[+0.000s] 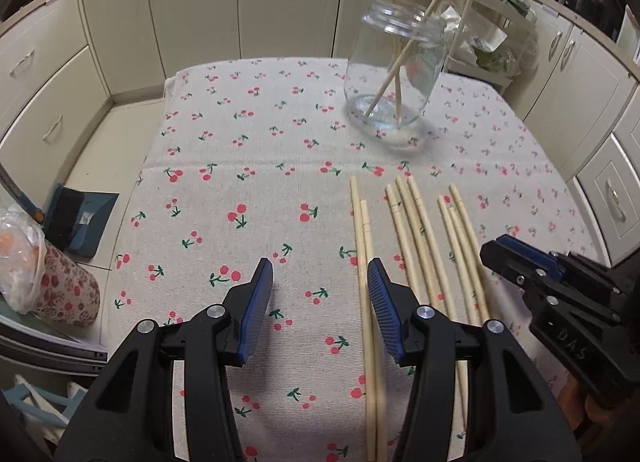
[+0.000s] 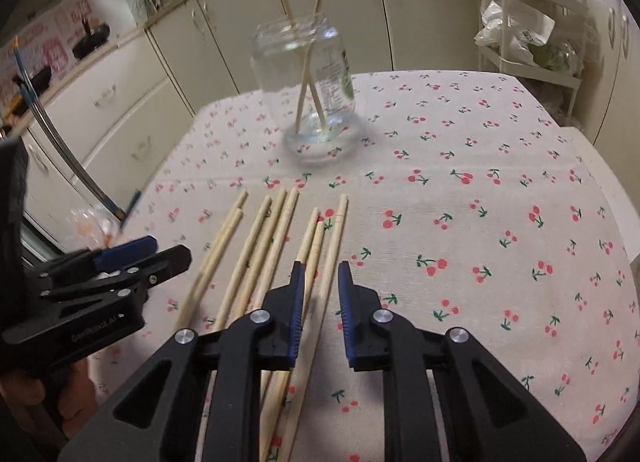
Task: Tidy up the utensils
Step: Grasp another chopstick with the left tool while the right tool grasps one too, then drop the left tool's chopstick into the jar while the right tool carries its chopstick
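Several wooden chopsticks point(image 1: 420, 238) lie side by side on the cherry-print tablecloth point(image 1: 260, 181); they also show in the right wrist view point(image 2: 272, 246). A clear glass jar point(image 1: 394, 73) stands further back with two chopsticks leaning in it; it also shows in the right wrist view point(image 2: 308, 85). My left gripper point(image 1: 320, 274) is open and empty, just left of the chopsticks. My right gripper point(image 2: 320, 274) is open above the rightmost chopstick point(image 2: 334, 246), which lies between its fingers. The right gripper's body point(image 1: 560, 294) shows at the right of the left wrist view.
Cream cabinets point(image 1: 192, 9) surround the table. A dustpan and brush point(image 1: 78, 221) lie on the floor at left, beside a patterned container with a plastic bag point(image 1: 48, 286). A white rack with bags point(image 2: 528, 33) stands at the back right.
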Demonstrator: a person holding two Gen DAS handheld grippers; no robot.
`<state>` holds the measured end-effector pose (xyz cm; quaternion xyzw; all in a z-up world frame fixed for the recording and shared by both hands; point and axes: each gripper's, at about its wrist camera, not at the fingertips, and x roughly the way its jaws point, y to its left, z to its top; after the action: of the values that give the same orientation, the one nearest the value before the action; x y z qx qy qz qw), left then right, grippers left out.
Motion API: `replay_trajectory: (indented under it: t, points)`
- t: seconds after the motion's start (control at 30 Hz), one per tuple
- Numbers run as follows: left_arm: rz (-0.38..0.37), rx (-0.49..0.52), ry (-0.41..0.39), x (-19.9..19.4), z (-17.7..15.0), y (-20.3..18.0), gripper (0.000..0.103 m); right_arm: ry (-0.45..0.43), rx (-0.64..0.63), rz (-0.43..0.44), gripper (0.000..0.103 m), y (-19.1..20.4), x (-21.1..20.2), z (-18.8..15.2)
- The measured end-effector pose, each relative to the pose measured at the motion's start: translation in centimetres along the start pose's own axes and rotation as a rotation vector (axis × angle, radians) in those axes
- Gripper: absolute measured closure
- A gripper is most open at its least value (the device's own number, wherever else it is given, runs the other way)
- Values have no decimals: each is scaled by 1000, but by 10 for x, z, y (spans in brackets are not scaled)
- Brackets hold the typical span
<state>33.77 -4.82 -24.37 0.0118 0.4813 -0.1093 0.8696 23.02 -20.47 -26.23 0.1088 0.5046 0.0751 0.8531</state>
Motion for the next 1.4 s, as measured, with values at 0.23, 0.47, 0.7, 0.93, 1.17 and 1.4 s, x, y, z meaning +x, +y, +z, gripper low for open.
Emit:
replay_trajectory:
  t: [0.23, 0.47, 0.7, 0.93, 1.17, 1.4]
  points:
    - [27, 49, 14, 14, 1, -9, 56, 25, -81, -98, 88, -2, 13, 1]
    - [47, 68, 20, 22, 12, -18, 56, 53, -76, -99, 88, -17, 17, 13]
    - [49, 52, 49, 34, 30, -23, 58, 84, -34, -58, 88, -30, 25, 30]
    - [21, 46, 69, 36, 37, -21, 98, 78, -48, -31, 97, -32, 27, 32]
    - [-105, -23, 46, 18, 37, -3, 99, 78, 84, 90, 97, -49, 15, 24]
    - [-182, -66, -172, -34, 60, -3, 99, 31, 242, 205, 97, -64, 6, 13]
